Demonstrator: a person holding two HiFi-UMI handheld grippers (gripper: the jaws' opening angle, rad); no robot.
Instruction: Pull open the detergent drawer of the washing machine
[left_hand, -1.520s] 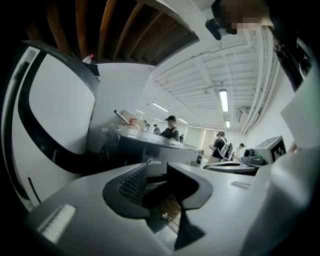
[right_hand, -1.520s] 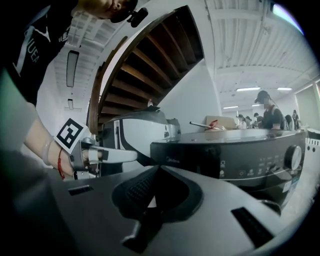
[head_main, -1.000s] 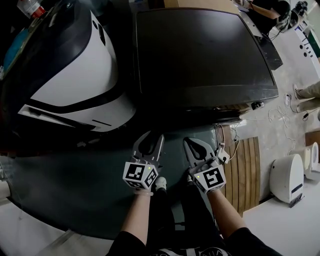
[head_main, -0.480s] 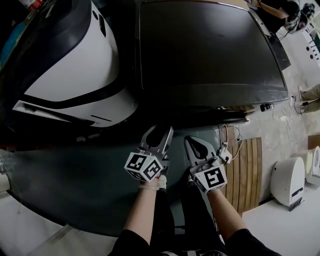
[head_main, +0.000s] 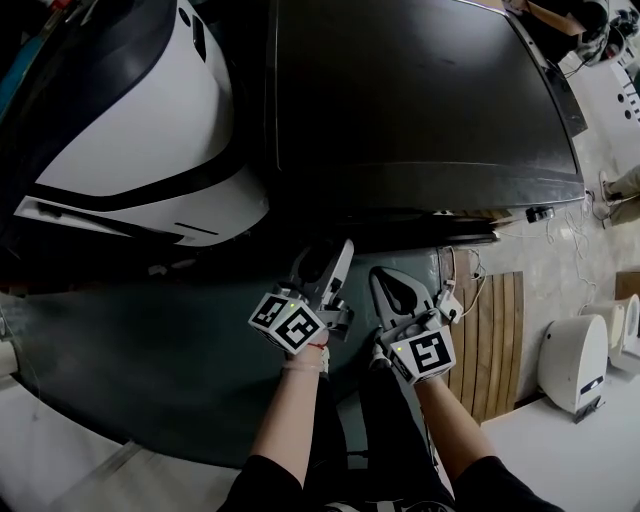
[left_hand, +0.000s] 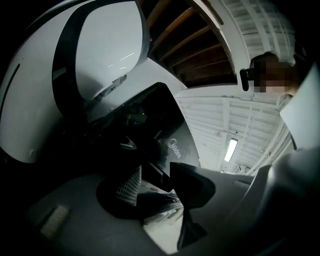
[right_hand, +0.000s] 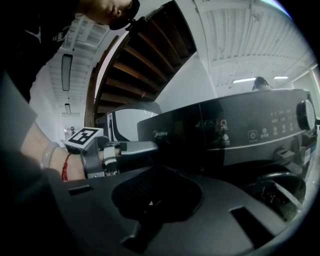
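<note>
**Drawer shut, both grippers at the washer's front**

The washing machine (head_main: 420, 100) is a boxy appliance with a flat, glossy dark top. Its front faces the person. The detergent drawer (right_hand: 165, 137) seems to be the smooth dark panel with the small logo at the left end of the control strip. It sits flush with the front. Its long side runs level across the machine, though its seams are too dark to trace. Further right on the strip are lit symbols and a round knob (right_hand: 306, 114).

The left gripper (head_main: 325, 255) points level at that panel, rolled onto its side. Its ribbed fingers are spreading, with nothing between them, and contact with the panel cannot be told. The right gripper (head_main: 385, 278) is just beside it, its fingers pressed together and empty.

A rounded white and black machine (head_main: 130, 130) stands to the left, and a slatted wooden mat (head_main: 490, 330) lies on the floor to the right.
</note>
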